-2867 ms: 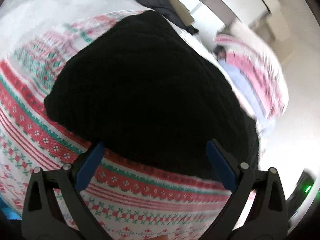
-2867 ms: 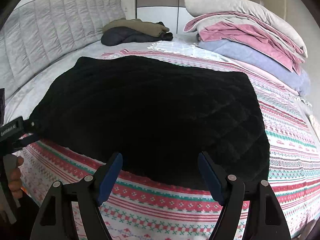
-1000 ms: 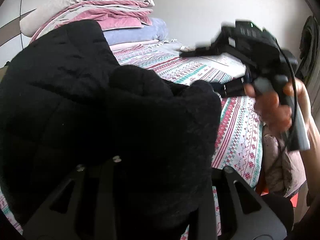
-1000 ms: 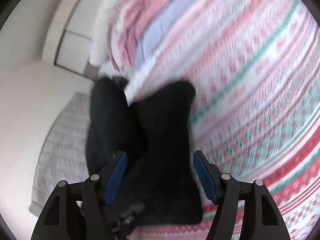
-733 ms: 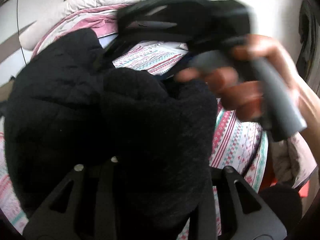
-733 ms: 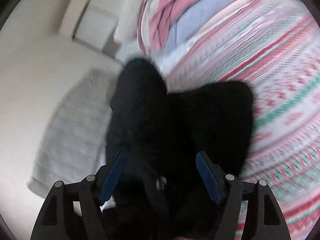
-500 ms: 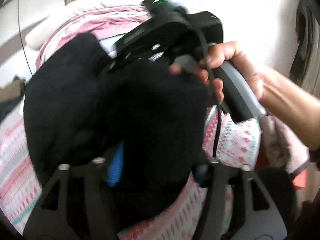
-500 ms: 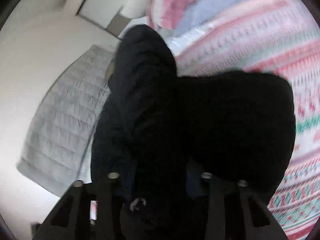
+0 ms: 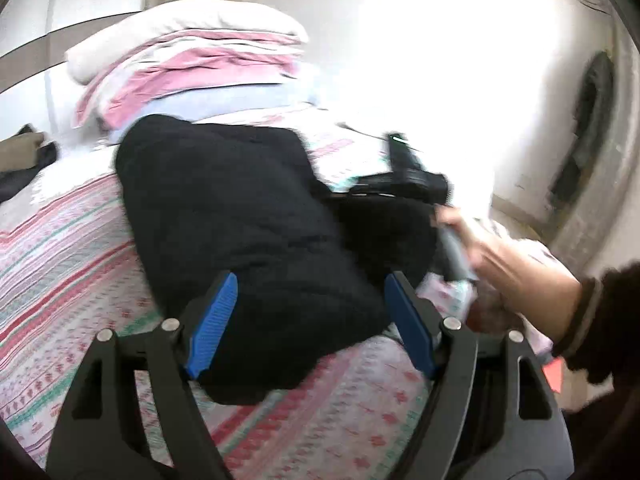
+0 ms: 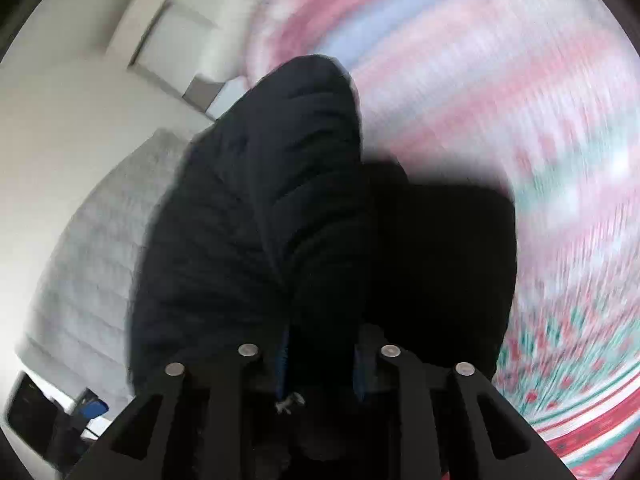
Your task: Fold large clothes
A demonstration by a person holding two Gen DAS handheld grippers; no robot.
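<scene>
Black quilted jacket (image 9: 240,216) on patterned bedspread (image 9: 72,264), left hand-held gripper (image 9: 310,316) just opened wide above it, right hand-held gripper (image 10: 320,364) clamping its fold.

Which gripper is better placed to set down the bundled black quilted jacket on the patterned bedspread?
Right. The right gripper is clamped on the black quilted jacket. The left gripper has just been opening; its blue pads stand clear of the fabric, above the red-and-green patterned bedspread.

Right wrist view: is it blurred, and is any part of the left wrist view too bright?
Right wrist view: the patterned bedspread is smeared by motion blur, while the black jacket stays fairly sharp. Left wrist view: the wall at upper right is washed out by glare, and the person's hand is blurred.
</scene>
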